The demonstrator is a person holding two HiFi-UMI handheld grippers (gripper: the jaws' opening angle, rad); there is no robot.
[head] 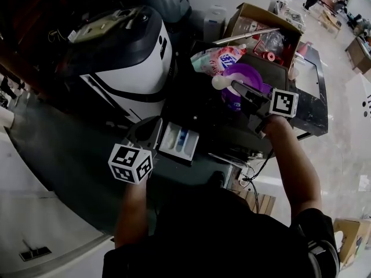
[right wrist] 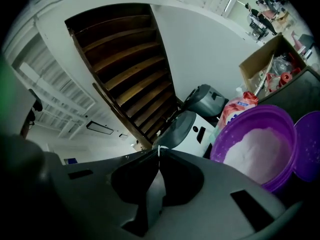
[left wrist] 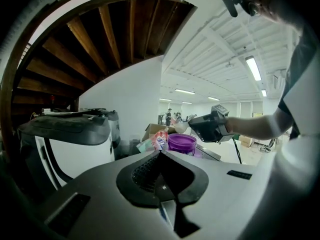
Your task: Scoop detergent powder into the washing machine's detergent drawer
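Left tongs [left wrist: 160, 155]: mine, clenched tip to tip, nothing that I can see between them; they sit just beside the left end of the drawer
Drawer: white plastic detergent drawer [head: 179, 142] with a blue insert, open side up, lying between my two arms
Right tongs [right wrist: 159, 151]: mine, clamped on the thin handle of the white plastic scoop [head: 219, 81]
Scoop bowl: sticks out past my tips, raised over the left rim of the tub; whether it is loaded I cannot tell
Tub: round purple plastic tub [right wrist: 252, 112], open; white detergent powder [right wrist: 255, 151] lies in it
Bag: pink and teal detergent bag [head: 217, 59], just behind the tub
Machine: white and dark-grey washing machine [head: 124, 57], behind the drawer, to the left
Box: brown cardboard box [head: 255, 22], farthest back on the right
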